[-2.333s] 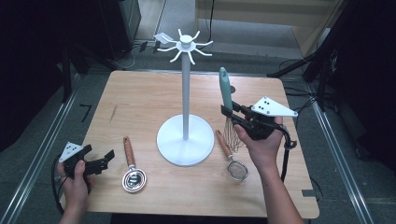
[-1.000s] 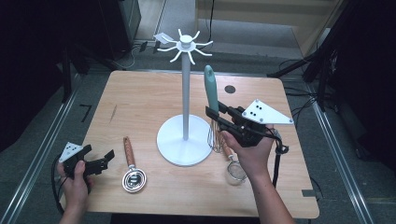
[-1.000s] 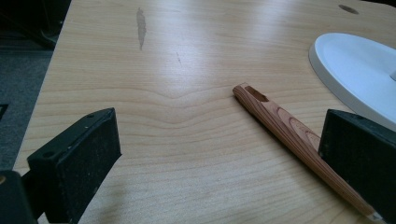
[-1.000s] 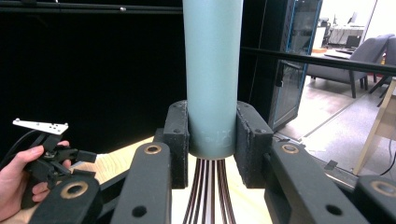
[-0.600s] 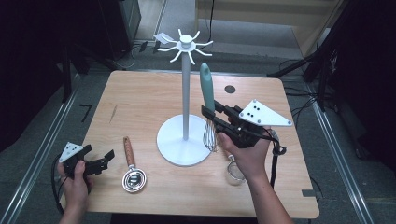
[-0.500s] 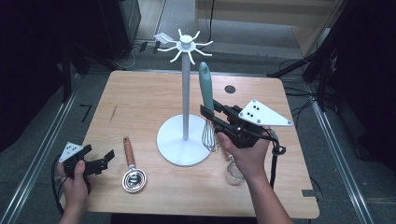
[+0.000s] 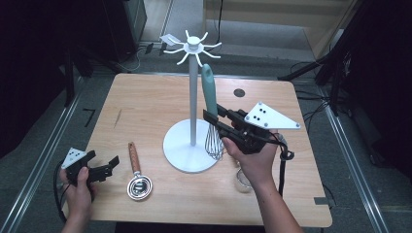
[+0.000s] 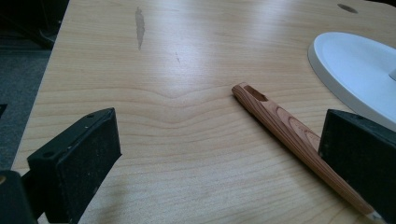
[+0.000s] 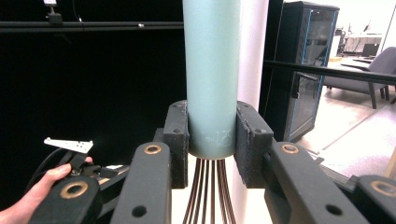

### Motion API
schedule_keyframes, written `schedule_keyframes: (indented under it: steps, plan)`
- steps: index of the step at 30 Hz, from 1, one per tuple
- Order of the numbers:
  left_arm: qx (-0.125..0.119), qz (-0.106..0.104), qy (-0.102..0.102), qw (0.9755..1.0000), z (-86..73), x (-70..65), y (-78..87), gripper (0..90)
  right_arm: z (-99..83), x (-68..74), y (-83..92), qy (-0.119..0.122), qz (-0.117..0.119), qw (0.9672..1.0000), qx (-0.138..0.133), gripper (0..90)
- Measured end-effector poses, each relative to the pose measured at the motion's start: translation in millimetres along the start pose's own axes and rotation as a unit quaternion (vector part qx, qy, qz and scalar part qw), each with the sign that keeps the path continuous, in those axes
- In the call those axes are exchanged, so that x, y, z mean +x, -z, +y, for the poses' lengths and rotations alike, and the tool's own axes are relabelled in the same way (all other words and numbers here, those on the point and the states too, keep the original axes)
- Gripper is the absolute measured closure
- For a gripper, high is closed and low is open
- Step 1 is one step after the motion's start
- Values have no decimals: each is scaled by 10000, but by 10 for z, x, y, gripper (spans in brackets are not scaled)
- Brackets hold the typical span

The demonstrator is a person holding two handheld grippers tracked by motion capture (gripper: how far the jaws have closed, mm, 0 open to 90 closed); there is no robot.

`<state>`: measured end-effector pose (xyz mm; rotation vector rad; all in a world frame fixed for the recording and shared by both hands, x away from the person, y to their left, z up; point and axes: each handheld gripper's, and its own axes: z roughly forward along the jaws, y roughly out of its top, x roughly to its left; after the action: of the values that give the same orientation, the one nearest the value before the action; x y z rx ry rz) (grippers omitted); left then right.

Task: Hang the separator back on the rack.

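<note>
Already the whisk is off the desk: it stands upright with its teal handle pointing up and its wire head down, just beside the white pole of the hanging stand, above the right part of that stand's round base. The right tool is clamped on the lower end of the handle, and in the right gripper view both pads press the teal cylinder from either side with the wires fanning out below them. The handle's top reaches close under the ring of white hooks at the head of the stand, but nothing hangs from any hook, so by my reading the pick-up is done and the hanging is what is left: the whisk would have to go higher and have its handle end caught on a hook before the grip is let go. Just behind the right hand, near the front right edge of the desk, lies a small strainer, partly hidden. Toward the front left corner lies a wooden-handled spoon, bowl toward the front edge, apparently untouched. The left tool rests low at that corner, jaws wide apart with nothing between the pads, the spoon's handle beside one jaw.
</note>
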<state>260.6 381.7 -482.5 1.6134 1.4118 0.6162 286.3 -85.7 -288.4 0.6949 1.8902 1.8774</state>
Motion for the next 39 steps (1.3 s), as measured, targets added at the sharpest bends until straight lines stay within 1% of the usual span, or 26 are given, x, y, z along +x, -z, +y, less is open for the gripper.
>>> schedule_keyframes:
  steps: [2, 6, 7, 10, 13, 14, 15, 16, 20, 23, 25, 26, 29, 31, 34, 36, 39]
  plan:
    - [-1, -1, -1, 10000, 0, 0, 0, 0, 10, 12, -8, 12, 5, 10000, 9, 708]
    - [0, -2, -3, 10000, 0, 1, 0, 0, 27, 21, -30, 37, -58, 10000, -11, 708]
    - [1, -4, 0, 10000, 0, 1, 0, 0, 35, 24, -36, 1, -87, 10000, -9, 708]
    - [1, -9, -7, 10000, 0, 3, -1, 0, 43, 30, -47, 2, -143, 9999, -2, 708]
    - [7, -11, -11, 10000, 1, 4, 0, 0, 53, 47, -66, 52, -157, 9999, 31, 708]
    - [8, -7, -10, 10000, 0, 4, 0, 0, 57, 61, -83, 90, -207, 9997, 60, 708]
    - [1, -15, -3, 10000, 0, 4, -1, 0, 57, 61, -83, 90, -207, 9997, 60, 708]
    - [7, -11, -6, 10000, 1, 4, 0, 0, 59, 62, -98, 50, -268, 9996, 76, 708]
    - [9, -18, -11, 10000, 1, 5, 0, 0, 60, 62, -116, -28, -341, 9993, 132, 708]
    - [2, -25, -1, 10000, 1, 4, -2, 0, 63, 70, -135, 51, -427, 9989, 161, 708]
    - [4, -26, -5, 10000, 1, 5, -2, 0, 62, 73, -142, 51, -442, 9989, 175, 708]
    - [4, -25, 1, 10000, 1, 4, -2, 0, 59, 75, -154, 33, -500, 9985, 219, 708]
    - [6, -29, 4, 10000, 1, 5, -3, 0, 57, 62, -167, 24, -526, 9983, 230, 708]
    - [6, -33, 3, 10000, 1, 7, -4, 0, 47, 54, -181, 65, -592, 9979, 245, 708]
    - [5, -35, 9, 10000, 1, 7, -4, 0, 41, 55, -185, 49, -570, 9981, 246, 707]
    - [7, -33, 4, 10000, 1, 7, -2, 0, 36, 37, -188, 76, -501, 9985, 205, 703]
    - [3, -27, 0, 10000, 0, 5, -1, 0, 32, 8, -176, 33, -369, 9992, 167, 677]
